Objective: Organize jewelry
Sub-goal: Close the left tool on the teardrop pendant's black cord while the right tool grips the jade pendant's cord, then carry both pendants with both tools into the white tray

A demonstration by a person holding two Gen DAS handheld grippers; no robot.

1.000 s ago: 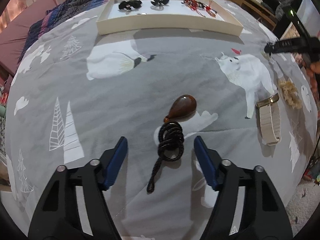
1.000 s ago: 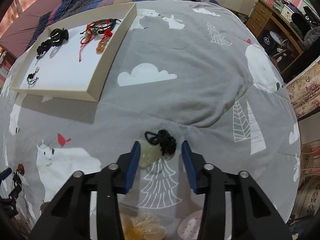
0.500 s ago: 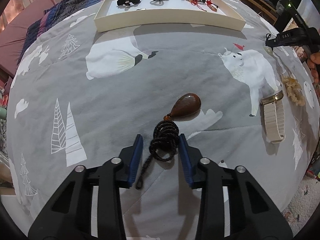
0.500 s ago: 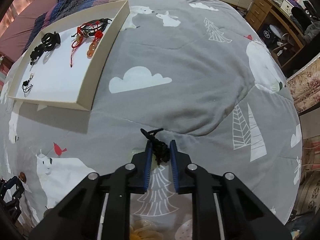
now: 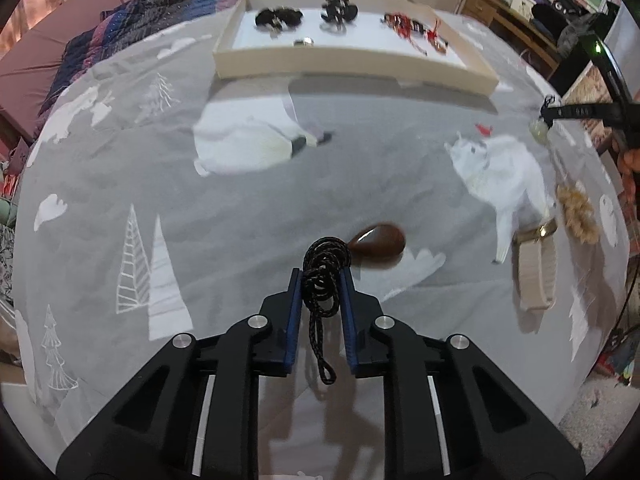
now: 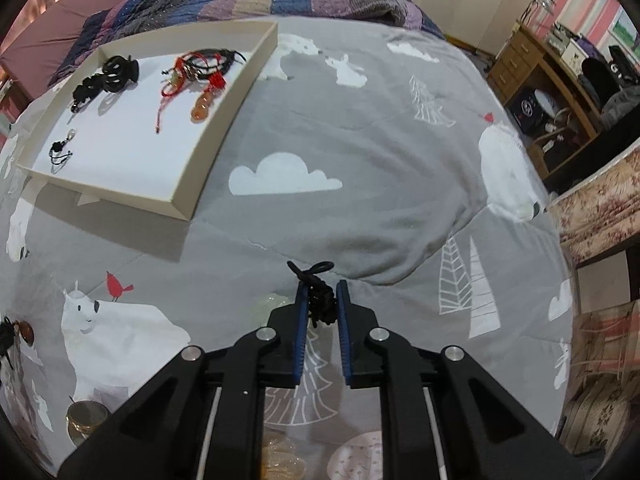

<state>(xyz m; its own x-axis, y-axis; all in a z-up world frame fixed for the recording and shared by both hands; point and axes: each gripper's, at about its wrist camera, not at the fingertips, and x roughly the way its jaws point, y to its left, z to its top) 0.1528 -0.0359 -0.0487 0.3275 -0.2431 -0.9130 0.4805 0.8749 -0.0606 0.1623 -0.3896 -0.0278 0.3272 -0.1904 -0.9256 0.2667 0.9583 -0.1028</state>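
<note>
The left gripper (image 5: 320, 280) has its jaws pinching the bunched black braided cord (image 5: 323, 276) of a necklace whose brown teardrop-shaped stone pendant (image 5: 378, 242) hangs just past the jaw tips, blurred, between the gripper and the shallow cream rectangular tray (image 5: 352, 65). The right gripper (image 6: 322, 294) has its jaws pinching a knotted black cord (image 6: 320, 300) too; a pale green translucent pendant (image 6: 272, 303) shows just beside its left jaw, apparently dangling below. Both pieces sit on the near side of the tray, well apart from it, above the grey bedspread printed with white bears and trees (image 6: 360, 140).

The main risk is slip. Each grip holds only a loose bundle of cord, not the stone, so a quick swing toward the tray could let a loop work free and the heavy pendant drag the rest out. A swinging pendant could also clip the tray's near wall on the way in. A cord tail trails from the left jaws (image 5: 322, 356) and could snag. Inside the tray, the black hair claws (image 6: 118, 72) and the red corded bracelets (image 6: 200, 68) already take up the far end; dropping there would tangle the cords, so the open floor nearer the wall looks safer.
</note>
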